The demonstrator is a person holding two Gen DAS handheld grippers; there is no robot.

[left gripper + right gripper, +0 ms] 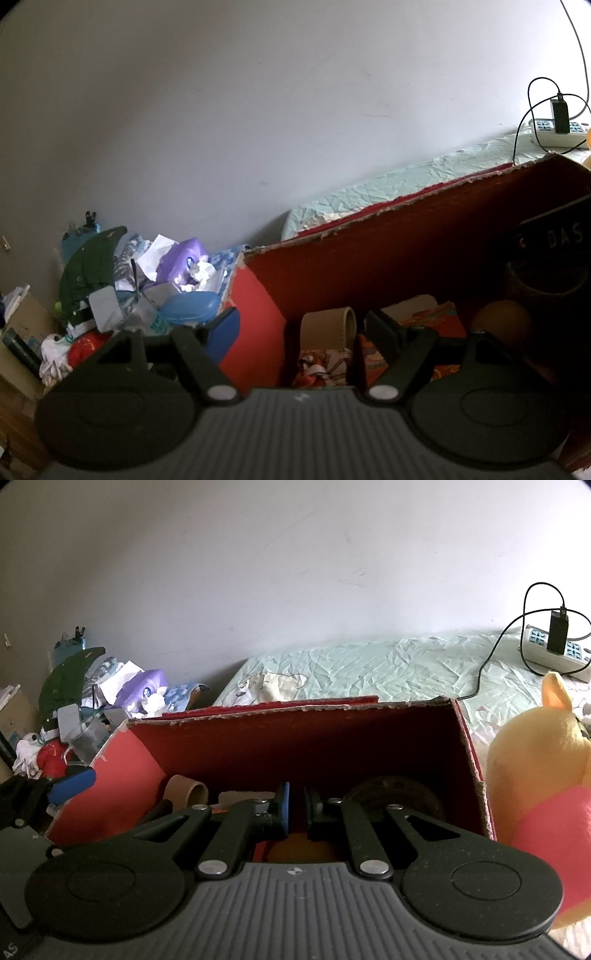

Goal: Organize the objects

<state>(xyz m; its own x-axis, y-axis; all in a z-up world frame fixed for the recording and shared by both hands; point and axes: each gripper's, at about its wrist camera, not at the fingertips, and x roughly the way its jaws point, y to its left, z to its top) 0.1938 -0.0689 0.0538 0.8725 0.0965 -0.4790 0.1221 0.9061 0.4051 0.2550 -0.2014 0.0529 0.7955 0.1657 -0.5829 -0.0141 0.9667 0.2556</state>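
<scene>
Left wrist view: red cardboard box (pixel 369 236) on the bed, open top. Inside: cardboard tube (pixel 327 326) lying flat, open end toward the right; patterned cloth (pixel 424 328); orange ball (pixel 502 325); dark round object (pixel 543 273). Left gripper (pixel 299 326) spread wide, straddling the box's left wall, holding nothing.

Right wrist view: right gripper (pixel 295 810) nearly closed, narrow gap, nothing pinched, over the box interior. Yellow plush toy (pixel 535 760) outside, touching the box's right wall.

Plush toy (pixel 535 775) cut off by right edge. Red box (pixel 295 738) floor mostly hidden behind right gripper (pixel 295 812). Dark lettered object (pixel 554 236) unidentifiable.
</scene>
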